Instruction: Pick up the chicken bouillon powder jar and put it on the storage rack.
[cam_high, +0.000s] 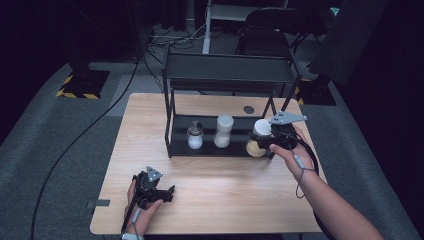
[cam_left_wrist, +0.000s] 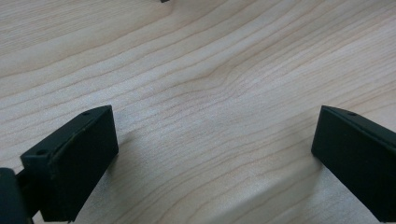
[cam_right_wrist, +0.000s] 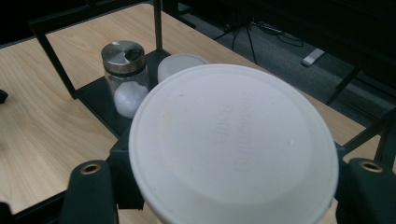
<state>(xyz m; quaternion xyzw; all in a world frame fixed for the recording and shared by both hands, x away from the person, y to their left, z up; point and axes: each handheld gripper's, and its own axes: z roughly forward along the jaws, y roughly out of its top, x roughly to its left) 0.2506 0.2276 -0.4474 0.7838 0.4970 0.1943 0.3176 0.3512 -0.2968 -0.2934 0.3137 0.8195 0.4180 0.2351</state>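
While my right fingers clamp the white-lidded jar at the shelf rack's right end, it hangs clear for transfer. My left fingers rest apart, empty, on the bench as a reserve.

Three jars are showing: one steel-capped jar, one tall white-capped jar, and one white-lidded jar sitting at three o'clock.

floor: grey carpet | furniture: wooden table, dark chair | light: dim
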